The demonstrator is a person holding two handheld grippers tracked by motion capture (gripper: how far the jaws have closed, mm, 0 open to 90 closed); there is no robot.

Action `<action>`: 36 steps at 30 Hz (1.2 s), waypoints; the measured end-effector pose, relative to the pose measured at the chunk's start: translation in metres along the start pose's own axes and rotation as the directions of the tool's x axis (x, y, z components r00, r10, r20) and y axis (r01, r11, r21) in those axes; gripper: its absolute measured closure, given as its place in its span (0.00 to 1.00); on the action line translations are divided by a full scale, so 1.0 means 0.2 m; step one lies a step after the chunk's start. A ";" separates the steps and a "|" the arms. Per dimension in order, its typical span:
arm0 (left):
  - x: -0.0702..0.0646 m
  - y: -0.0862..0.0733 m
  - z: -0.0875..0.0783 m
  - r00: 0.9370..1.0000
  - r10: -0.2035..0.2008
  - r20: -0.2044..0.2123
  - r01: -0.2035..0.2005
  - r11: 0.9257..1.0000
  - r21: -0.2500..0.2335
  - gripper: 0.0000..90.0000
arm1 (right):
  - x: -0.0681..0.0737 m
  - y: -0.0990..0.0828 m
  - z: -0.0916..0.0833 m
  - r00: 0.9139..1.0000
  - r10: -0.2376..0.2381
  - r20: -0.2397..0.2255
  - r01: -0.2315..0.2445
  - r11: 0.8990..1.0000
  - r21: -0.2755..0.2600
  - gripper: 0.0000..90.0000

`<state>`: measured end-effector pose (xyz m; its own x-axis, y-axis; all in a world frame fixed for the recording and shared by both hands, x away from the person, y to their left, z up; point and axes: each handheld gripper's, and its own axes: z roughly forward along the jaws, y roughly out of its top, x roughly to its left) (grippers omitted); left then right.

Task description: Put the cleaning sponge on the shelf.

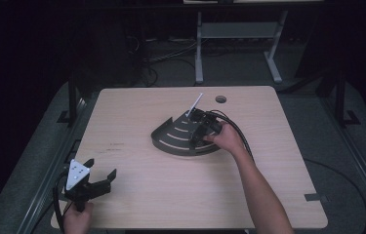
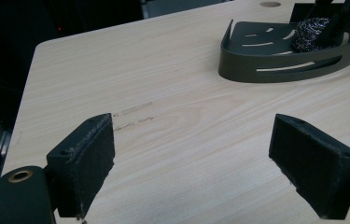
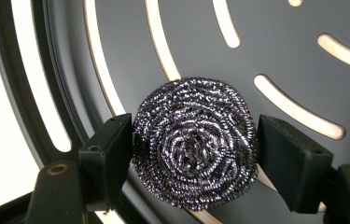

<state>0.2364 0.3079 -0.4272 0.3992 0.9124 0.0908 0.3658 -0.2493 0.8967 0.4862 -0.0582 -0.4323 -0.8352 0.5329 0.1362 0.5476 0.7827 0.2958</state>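
The steel-wool scourer (image 3: 194, 142) already lies in the slotted dark tray (image 3: 275, 42), the right gripper (image 3: 193, 154) jaws loosening beside it at three and nine o'clock, leaving only withdrawal, while the left gripper (image 2: 193, 163) waits wide and empty.

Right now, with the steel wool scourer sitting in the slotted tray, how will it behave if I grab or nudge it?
The scourer is coiled wire, so it will probably squash and spring back rather than stay stiff. It looks airy, likely light. Its rough coils should grip the right tool pads well, and may snag the tray slots if pushed.
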 end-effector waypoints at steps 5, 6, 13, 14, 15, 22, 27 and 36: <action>0.00 0.00 0.00 1.000 0.003 -0.004 -0.003 1.000 0.000 0.15 | 0.00 -0.01 -0.02 1.000 -0.003 -0.002 0.003 1.000 -0.007 0.29; 0.00 0.00 0.00 1.000 0.003 -0.005 -0.003 1.000 -0.001 0.15 | -0.01 -0.01 -0.02 1.000 -0.003 -0.004 0.003 1.000 -0.010 0.29; 0.00 0.00 0.00 1.000 0.003 -0.002 -0.003 1.000 0.003 0.15 | 0.00 -0.02 -0.06 1.000 -0.003 0.000 0.003 0.999 -0.033 0.24; 0.00 0.00 0.00 1.000 0.004 -0.002 -0.004 1.000 0.003 0.15 | 0.00 -0.02 -0.07 1.000 0.000 0.001 0.000 0.999 -0.038 0.24; 0.00 0.00 0.00 1.000 0.006 -0.001 -0.006 1.000 0.004 0.15 | 0.00 -0.02 -0.08 1.000 -0.002 0.000 0.002 0.999 -0.043 0.23; 0.00 0.00 0.00 1.000 0.002 0.001 -0.002 1.000 0.001 0.15 | 0.02 -0.03 -0.15 1.000 -0.004 -0.005 0.003 0.997 -0.078 0.21; 0.00 0.00 0.00 1.000 0.001 0.001 -0.001 1.000 0.001 0.15 | 0.03 -0.04 -0.18 1.000 -0.011 0.001 0.011 0.996 -0.090 0.21; 0.00 0.00 -0.01 1.000 0.000 0.001 0.000 1.000 -0.001 0.15 | 0.04 -0.07 -0.23 1.000 -0.009 0.008 0.010 0.996 -0.094 0.21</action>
<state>0.2355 0.3090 -0.4268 0.3999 0.9121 0.0906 0.3648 -0.2490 0.8972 0.4705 -0.0799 -0.3911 -0.8396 0.5283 0.1264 0.5324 0.7542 0.3844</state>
